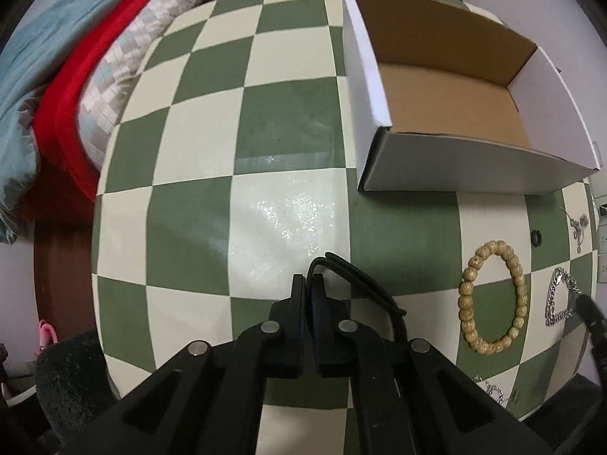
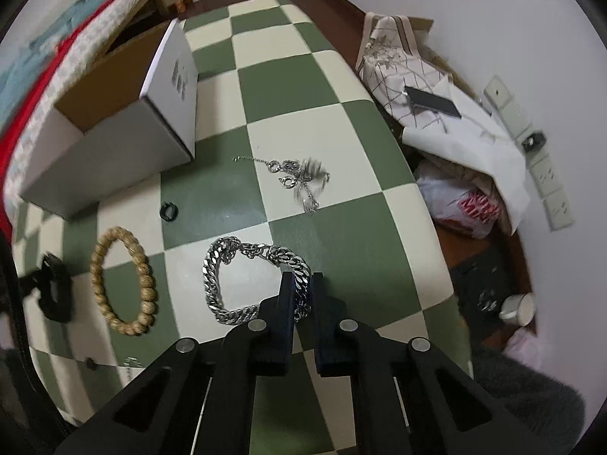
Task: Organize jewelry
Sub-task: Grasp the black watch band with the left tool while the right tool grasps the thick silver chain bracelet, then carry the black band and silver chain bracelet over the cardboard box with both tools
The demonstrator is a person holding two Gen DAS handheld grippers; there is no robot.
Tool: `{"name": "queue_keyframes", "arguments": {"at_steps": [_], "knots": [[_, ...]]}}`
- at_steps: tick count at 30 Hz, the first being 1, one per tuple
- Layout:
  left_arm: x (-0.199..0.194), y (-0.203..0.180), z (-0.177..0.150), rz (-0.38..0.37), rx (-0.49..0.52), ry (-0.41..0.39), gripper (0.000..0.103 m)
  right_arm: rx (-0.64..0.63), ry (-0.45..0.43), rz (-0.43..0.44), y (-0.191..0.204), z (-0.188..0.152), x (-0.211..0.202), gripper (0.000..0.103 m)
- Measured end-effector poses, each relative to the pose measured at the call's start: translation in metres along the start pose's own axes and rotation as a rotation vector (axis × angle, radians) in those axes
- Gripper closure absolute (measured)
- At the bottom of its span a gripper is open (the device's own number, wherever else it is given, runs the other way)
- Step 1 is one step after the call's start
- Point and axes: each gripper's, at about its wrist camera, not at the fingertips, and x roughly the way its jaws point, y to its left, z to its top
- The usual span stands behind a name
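Observation:
My right gripper [image 2: 302, 284] is shut on the silver chain bracelet [image 2: 224, 265], which lies on the checkered table [image 2: 303, 87]; the bracelet also shows in the left wrist view [image 1: 557, 297]. My left gripper [image 1: 309, 284] is shut on a black cord [image 1: 364, 284] above the table [image 1: 212, 189]. A wooden bead bracelet [image 2: 146, 288] lies left of the chain and shows in the left wrist view [image 1: 464, 292]. A thin silver chain with a clasp [image 2: 299, 174] lies further back. A small black ring [image 2: 169, 211] sits near the open white box [image 2: 114, 144], whose inside looks empty in the left wrist view [image 1: 455, 106].
Folded red, blue and checked fabrics [image 1: 68, 87] lie left of the table. Bags, cloth and a phone [image 2: 432, 102] crowd the floor to the right, with a white cup [image 2: 519, 309]. More thin silver jewelry [image 1: 493, 392] lies near the table's front edge.

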Motion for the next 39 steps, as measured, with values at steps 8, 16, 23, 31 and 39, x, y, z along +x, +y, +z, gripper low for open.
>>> {"name": "queue_keyframes", "arguments": {"at_steps": [8, 16, 23, 31, 39], "knots": [[-0.036, -0.006, -0.02, 0.003, 0.014, -0.106, 0.103, -0.003, -0.091, 0.07, 0.003, 0.003, -0.056, 0.095], [-0.07, -0.022, -0.013, -0.001, 0.04, -0.232, 0.103, -0.063, -0.154, 0.065, 0.02, 0.011, -0.096, 0.095], [-0.109, -0.02, -0.001, -0.025, 0.031, -0.321, 0.103, -0.116, -0.216, 0.055, 0.044, 0.025, -0.125, 0.095], [-0.133, -0.008, 0.026, -0.05, -0.028, -0.368, 0.103, -0.17, -0.292, 0.062, 0.076, 0.054, -0.151, 0.095], [-0.131, -0.004, 0.065, -0.068, -0.047, -0.363, 0.103, -0.213, -0.324, 0.086, 0.109, 0.1, -0.151, 0.095]]}}
